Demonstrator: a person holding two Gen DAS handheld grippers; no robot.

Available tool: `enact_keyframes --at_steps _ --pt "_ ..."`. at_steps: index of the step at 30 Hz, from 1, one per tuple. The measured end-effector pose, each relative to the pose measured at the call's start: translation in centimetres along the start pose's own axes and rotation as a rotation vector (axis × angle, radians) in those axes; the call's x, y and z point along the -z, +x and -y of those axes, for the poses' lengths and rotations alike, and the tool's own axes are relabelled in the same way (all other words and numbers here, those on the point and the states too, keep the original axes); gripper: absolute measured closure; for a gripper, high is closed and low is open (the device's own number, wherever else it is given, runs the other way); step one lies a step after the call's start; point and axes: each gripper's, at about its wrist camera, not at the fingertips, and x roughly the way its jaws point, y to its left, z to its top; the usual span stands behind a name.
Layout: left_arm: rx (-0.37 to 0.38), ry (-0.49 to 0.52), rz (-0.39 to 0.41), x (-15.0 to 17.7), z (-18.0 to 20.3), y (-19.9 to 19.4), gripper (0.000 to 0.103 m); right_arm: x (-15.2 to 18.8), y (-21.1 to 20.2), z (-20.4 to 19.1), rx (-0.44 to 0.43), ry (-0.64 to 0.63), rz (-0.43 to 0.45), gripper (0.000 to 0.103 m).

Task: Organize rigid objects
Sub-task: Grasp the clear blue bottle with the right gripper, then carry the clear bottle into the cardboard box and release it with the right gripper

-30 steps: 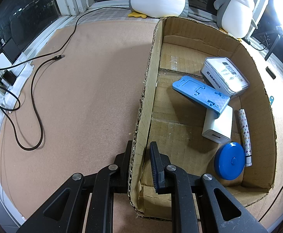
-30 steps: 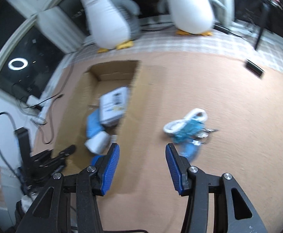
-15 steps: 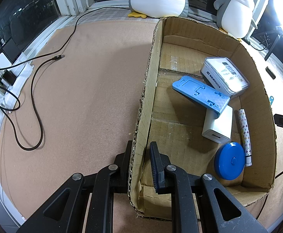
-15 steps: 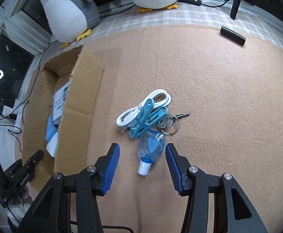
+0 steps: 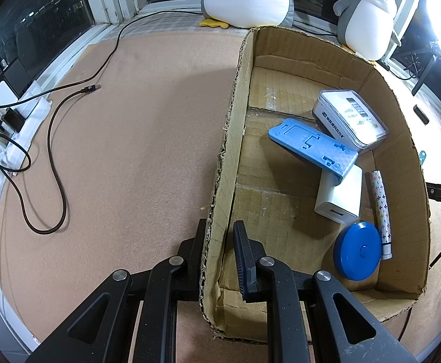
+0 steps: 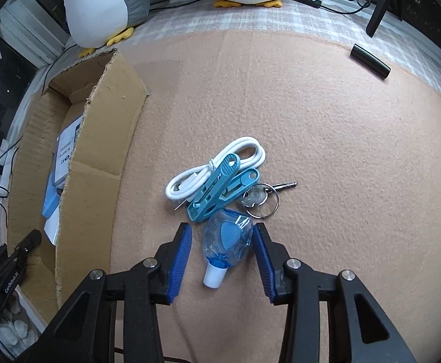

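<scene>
Peach felt covered the desk [image 6: 326,139], and low in the right wrist frame the small blue bottle [image 6: 228,242] lay between the fingers of the right claw [image 6: 223,260], cap toward the camera, long axis along the fingers. Its jaws had just been closing, not yet gripping. At far left the left claw [image 5: 219,257] clenched the cardboard box [image 5: 229,139] wall.

— How many things do I count in the cardboard box [image 5: 402,115] my left gripper [image 5: 220,242] is clamped on?
— Five. Ahead of my right gripper [image 6: 222,242]: one bottle [image 6: 228,239], one clothespin [image 6: 220,187], one cable [image 6: 238,154], one key [image 6: 256,195]. Two plush penguins [image 5: 362,15] beyond.
</scene>
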Motion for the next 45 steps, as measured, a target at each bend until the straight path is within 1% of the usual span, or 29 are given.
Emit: enact_keyframes --at_steps 2,7,14,22,26,33,35,40,45 --pt "0.000 0.000 0.000 0.0 0.0 0.0 0.086 0.0 0.0 0.0 0.018 -0.009 0.001 0.073" --pt "0.000 0.000 0.000 0.0 0.0 0.0 0.086 -0.3 0.3 -0.4 0.033 -0.032 0.002 0.074" --pt "-0.001 0.001 0.000 0.0 0.0 0.0 0.086 0.3 -0.1 -0.9 0.046 -0.059 0.020 0.074" --pt "0.000 0.000 0.000 0.0 0.0 0.0 0.086 1.2 -2.2 -1.3 0.047 -0.091 0.064 0.074" --pt "0.000 0.001 0.000 0.0 0.0 0.0 0.086 1.4 -4.0 -1.8 0.021 -0.106 0.098 0.074" --pt "0.002 -0.002 0.000 0.1 0.1 0.0 0.086 -0.1 -7.0 -5.3 -0.051 -0.155 0.181 0.074" --pt "0.003 -0.003 0.001 0.1 0.2 0.0 0.086 -0.5 -7.4 -6.4 -0.076 -0.172 0.190 0.074" --pt "0.004 -0.005 0.001 0.1 0.2 0.0 0.086 -0.9 -7.2 -9.9 -0.126 -0.235 0.183 0.074" --pt "0.004 -0.004 0.002 0.1 0.2 0.0 0.086 -0.2 -5.8 -13.1 -0.147 -0.300 0.152 0.074"
